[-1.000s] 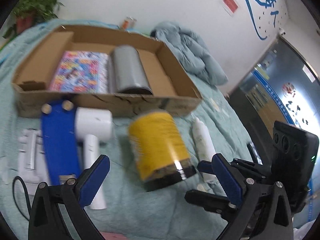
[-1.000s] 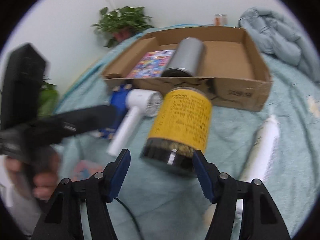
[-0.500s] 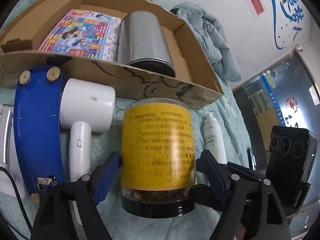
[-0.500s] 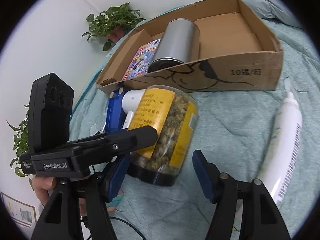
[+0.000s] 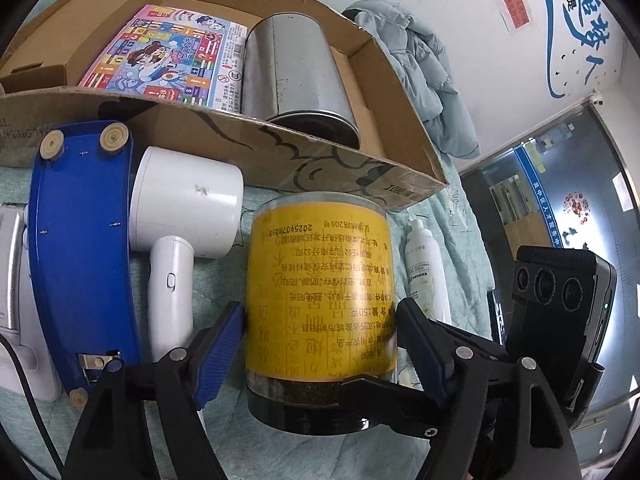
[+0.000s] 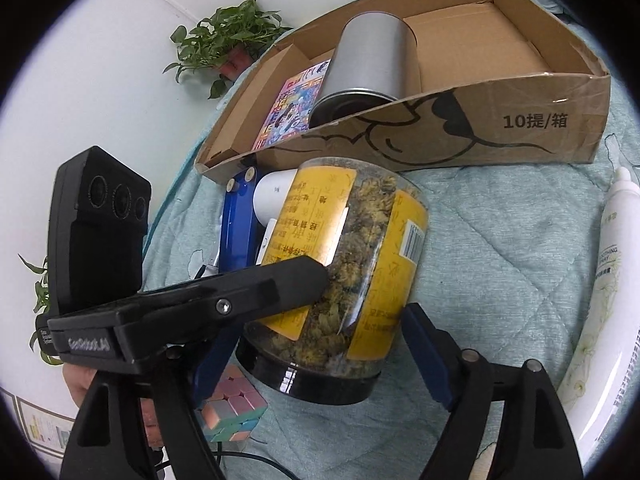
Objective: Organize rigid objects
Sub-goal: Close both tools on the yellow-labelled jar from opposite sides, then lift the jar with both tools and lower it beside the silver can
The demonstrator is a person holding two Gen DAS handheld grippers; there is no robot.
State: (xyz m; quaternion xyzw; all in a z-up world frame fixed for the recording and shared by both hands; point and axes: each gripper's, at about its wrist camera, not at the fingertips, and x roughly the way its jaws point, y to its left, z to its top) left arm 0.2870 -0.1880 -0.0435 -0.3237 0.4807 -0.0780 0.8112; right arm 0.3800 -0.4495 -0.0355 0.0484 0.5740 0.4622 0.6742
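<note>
A clear jar with a yellow label and black lid (image 5: 320, 304) lies on the green quilt, lid toward me. My left gripper (image 5: 320, 344) is shut on the jar, its blue pads pressed on both sides. In the right wrist view the jar (image 6: 344, 280) lies between the fingers of my right gripper (image 6: 320, 356), which is open and not touching it. The left gripper's finger (image 6: 224, 300) crosses the jar's left side there. The cardboard box (image 5: 280, 156) behind holds a colourful book (image 5: 168, 56) and a grey metal can (image 5: 296, 76).
A white hair dryer (image 5: 180, 216) and a blue scale (image 5: 76, 248) lie left of the jar. A white bottle (image 5: 424, 272) lies to its right, also in the right wrist view (image 6: 604, 320). A pastel cube (image 6: 232, 412) sits by the right gripper. A jacket (image 5: 416, 60) lies behind the box.
My left gripper moved forward around the jar and closed on it. The right gripper released the jar and now stands open around it.
</note>
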